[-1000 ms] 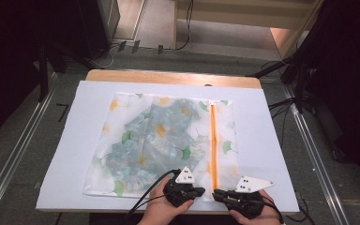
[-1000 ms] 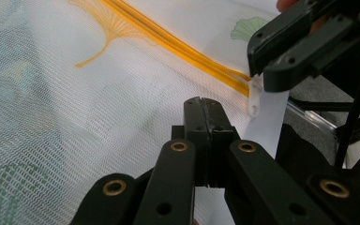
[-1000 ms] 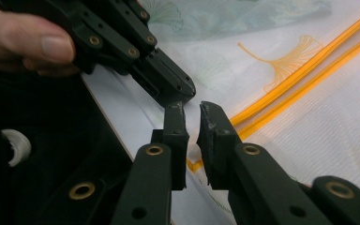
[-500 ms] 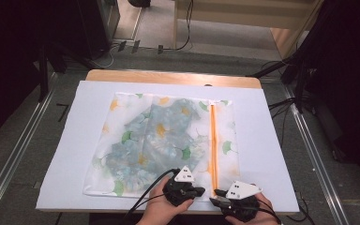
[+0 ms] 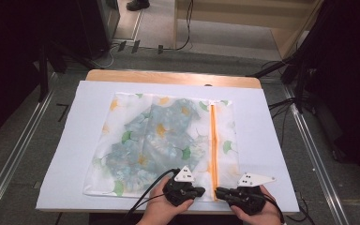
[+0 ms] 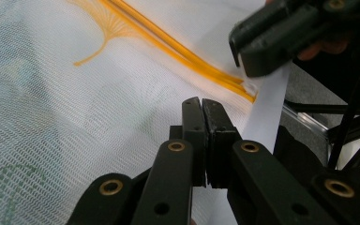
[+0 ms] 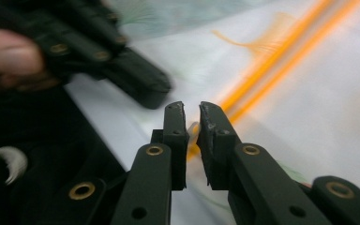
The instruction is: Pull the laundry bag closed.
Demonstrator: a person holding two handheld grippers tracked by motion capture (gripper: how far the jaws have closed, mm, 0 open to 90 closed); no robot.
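The left hand-held gripper [image 6: 201, 105] is clenched, its two black jaws pressed flat together on the near hem of the mesh laundry bag [image 5: 136, 140], just to the left of the orange zipper [image 5: 213, 140]. The right hand-held gripper [image 7: 192, 110] has just been closing; its jaws stand a narrow slit apart with something small and pale between them at the zipper's near end. This is probably the pull tab, though the blur leaves it unclear whether the pads press on it. The bag lies flat on the white sheet [image 5: 65, 154] covering the table [image 5: 168, 77], a patterned garment [image 5: 159, 136] visible through the mesh to the left of the zipper, which runs from the near edge to the far edge. The step in hand looks like opening the zipper. To do it well, the left hand-held gripper should keep the hem pinned beside the zipper so the mesh cannot bunch. The right should seat firmly on the tab, then draw straight along the zipper line toward the far edge, low and steady, without lifting the bag off the sheet.
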